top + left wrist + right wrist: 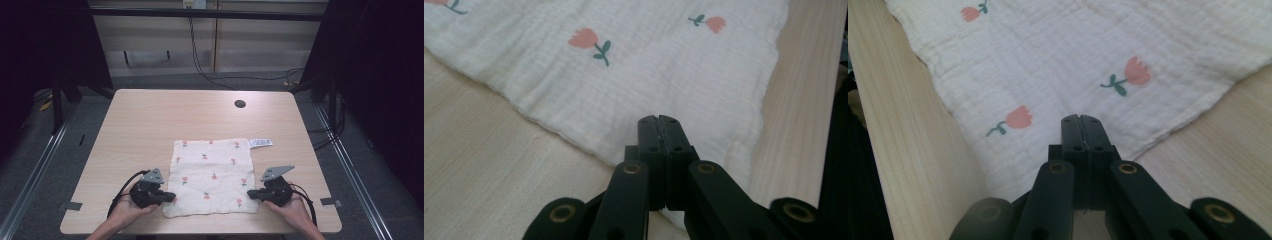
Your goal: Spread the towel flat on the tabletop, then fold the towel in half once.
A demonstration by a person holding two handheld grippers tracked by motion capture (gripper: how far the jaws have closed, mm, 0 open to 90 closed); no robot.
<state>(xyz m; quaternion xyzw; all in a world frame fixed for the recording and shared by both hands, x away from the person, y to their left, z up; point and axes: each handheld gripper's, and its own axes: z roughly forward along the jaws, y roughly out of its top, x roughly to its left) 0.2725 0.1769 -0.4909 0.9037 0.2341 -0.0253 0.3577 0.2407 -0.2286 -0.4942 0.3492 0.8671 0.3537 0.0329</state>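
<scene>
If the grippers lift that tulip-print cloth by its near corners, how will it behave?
The tulip-print cloth looks thin and crinkled, so it will probably hang limp and sag between the corners. Its wavy edge suggests it would bunch rather than slide if pushed. It is likely very light.

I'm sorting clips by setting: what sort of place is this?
Probably a lab or recording booth, not a home: a bare wooden table with a cable hole, black curtains on both sides, and loose cables on grey carpet.

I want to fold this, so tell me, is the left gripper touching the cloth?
Cannot tell. In the left gripper view the left gripper, jaws shut, sits over the cloth near its corner, but contact or a pinched fold isn't plain.
</scene>
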